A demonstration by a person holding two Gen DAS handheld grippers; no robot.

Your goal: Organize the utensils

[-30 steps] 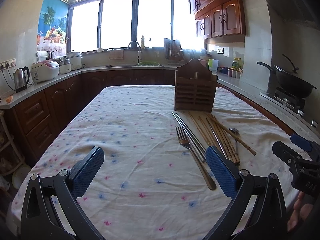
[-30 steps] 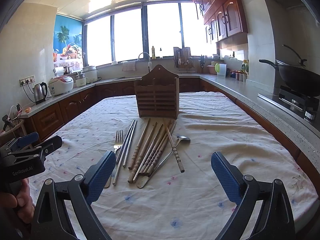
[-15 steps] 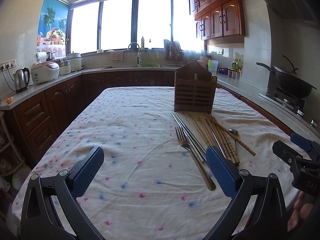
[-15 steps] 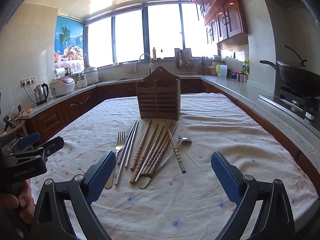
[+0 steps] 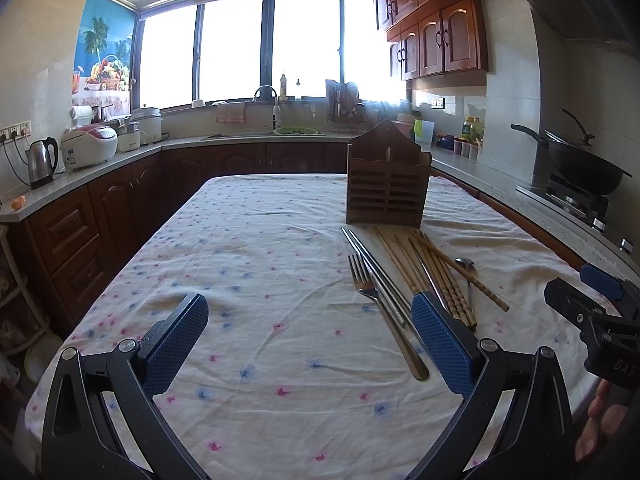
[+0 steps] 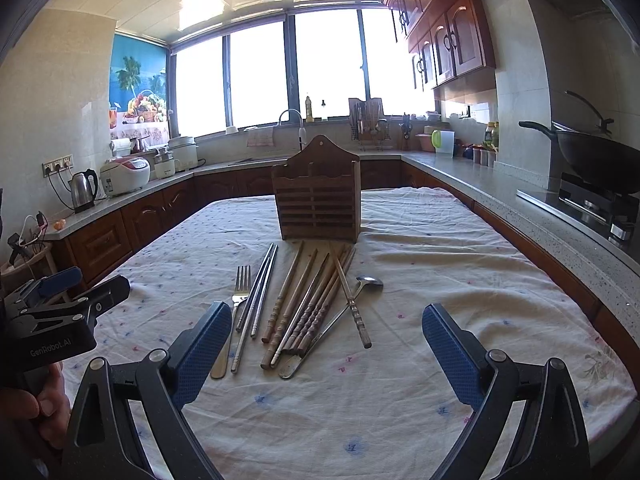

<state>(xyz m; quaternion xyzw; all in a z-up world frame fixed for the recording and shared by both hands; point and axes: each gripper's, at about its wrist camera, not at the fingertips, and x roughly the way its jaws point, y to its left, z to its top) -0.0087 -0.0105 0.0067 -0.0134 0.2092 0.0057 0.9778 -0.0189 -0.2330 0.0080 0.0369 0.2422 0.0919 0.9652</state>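
- Both claws, left claw (image 5: 308, 344) and right claw (image 6: 326, 354), gape empty.
- Slatted wooden holder (image 6: 317, 200) at twelve o'clock; steel fork (image 6: 234, 312) handle partly hidden.
- Ridged wooden chopsticks (image 6: 308, 304) overlap the spoon (image 6: 360, 286).

Cut off at the lower edge of both views: the bodies of the left gripper (image 5: 310, 344) and right gripper (image 6: 326, 350). Partly hidden behind a blue pad (left view): chopsticks (image 5: 430, 270). Hidden under them: spoon (image 6: 340, 320) handle. Invisible behind slats: holder (image 6: 317, 194) interior.
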